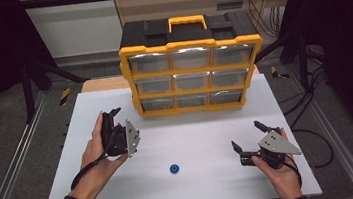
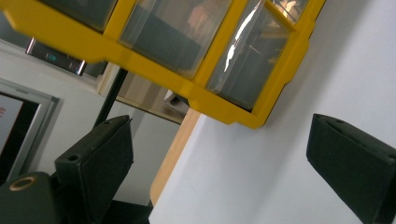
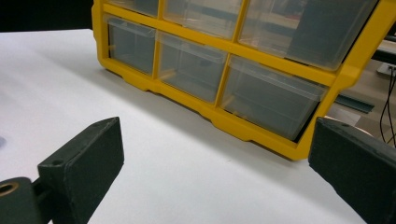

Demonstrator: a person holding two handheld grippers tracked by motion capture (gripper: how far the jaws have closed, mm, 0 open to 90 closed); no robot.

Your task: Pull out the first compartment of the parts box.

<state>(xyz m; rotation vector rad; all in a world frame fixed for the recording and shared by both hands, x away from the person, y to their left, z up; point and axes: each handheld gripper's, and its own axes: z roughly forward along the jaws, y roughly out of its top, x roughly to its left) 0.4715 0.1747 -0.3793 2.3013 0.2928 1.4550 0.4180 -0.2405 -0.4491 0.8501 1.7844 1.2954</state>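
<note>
Table: your white tabletop (image 1: 194,137) carries everything, with the organizer standing at its far edge.
Organizer: yellow-framed drawer cabinet (image 1: 191,63) with a black top and yellow handle, upright, nine clear drawers in three rows, all pushed in.
Drawer contents: through the clear fronts in your right gripper view (image 3: 268,95) and left gripper view (image 2: 252,60) nothing can be made out inside; reflections blur the rest.
Left gripper: your left gripper (image 1: 111,118) sits near the cabinet's lower left corner, jaws spread wide, holding nothing.
Right gripper: your right gripper (image 1: 249,136) hovers at the near right of the table, jaws wide apart, empty.
Blue part: small round blue piece (image 1: 174,168) lies on the table between your two hands, well apart from both grippers and from the cabinet.
</note>
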